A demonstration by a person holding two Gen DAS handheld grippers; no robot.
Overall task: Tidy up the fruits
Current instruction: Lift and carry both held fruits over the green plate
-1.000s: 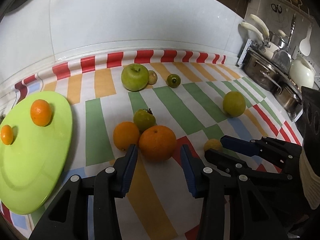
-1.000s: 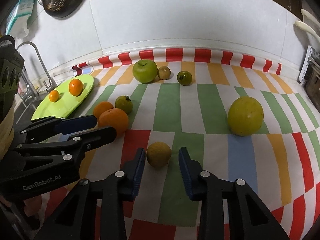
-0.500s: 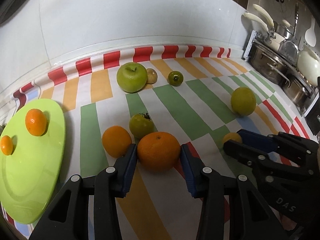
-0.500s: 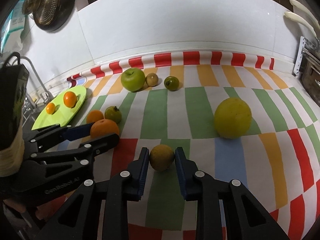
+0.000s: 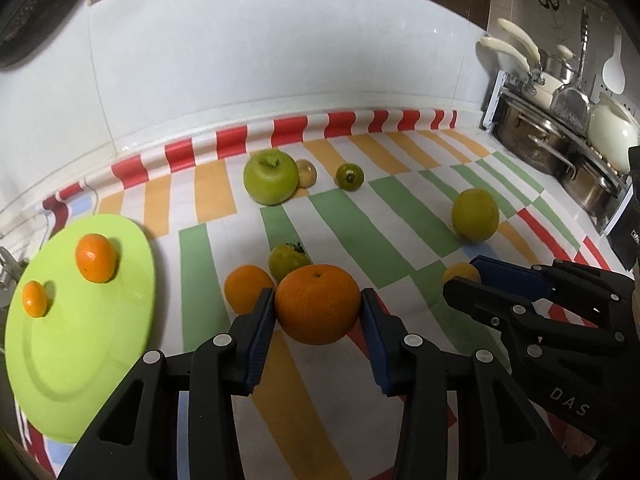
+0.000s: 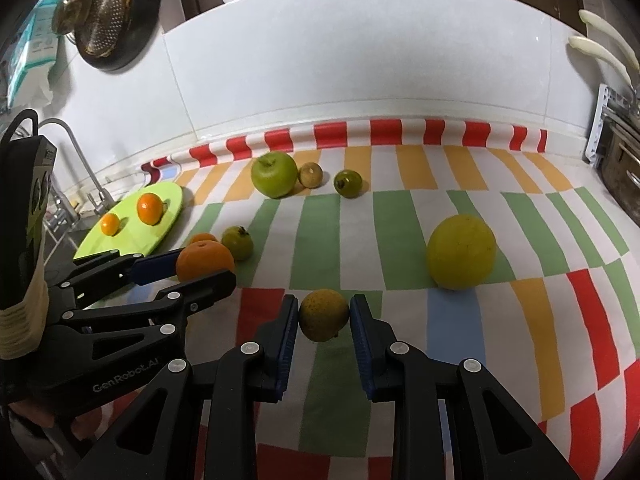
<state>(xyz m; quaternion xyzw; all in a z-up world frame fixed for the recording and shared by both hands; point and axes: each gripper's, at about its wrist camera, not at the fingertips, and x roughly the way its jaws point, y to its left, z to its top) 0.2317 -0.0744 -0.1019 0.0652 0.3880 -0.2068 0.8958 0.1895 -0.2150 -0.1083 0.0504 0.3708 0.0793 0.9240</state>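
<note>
My left gripper (image 5: 318,302) is shut on a big orange (image 5: 318,304) that rests low over the striped cloth; the same gripper (image 6: 204,268) and orange (image 6: 205,258) show at the left of the right wrist view. My right gripper (image 6: 325,306) is shut on a small yellow-brown fruit (image 6: 324,314), which peeks out from its fingers (image 5: 508,280) in the left wrist view. A lime-green plate (image 5: 80,340) at the left holds two small oranges (image 5: 96,258) (image 5: 35,299). A smaller orange (image 5: 248,288) and a green fruit (image 5: 286,260) sit just behind the big orange.
A green apple (image 5: 271,176), a small brown fruit (image 5: 306,172) and a dark green fruit (image 5: 349,177) lie near the back wall. A large yellow-green citrus (image 6: 460,258) sits to the right. Pots on a rack (image 5: 540,144) stand at the right, a faucet (image 6: 72,148) at the left.
The right gripper's jaws closed onto the small yellow-brown fruit. The left gripper slid forward, so the big orange now sits between its pads.
</note>
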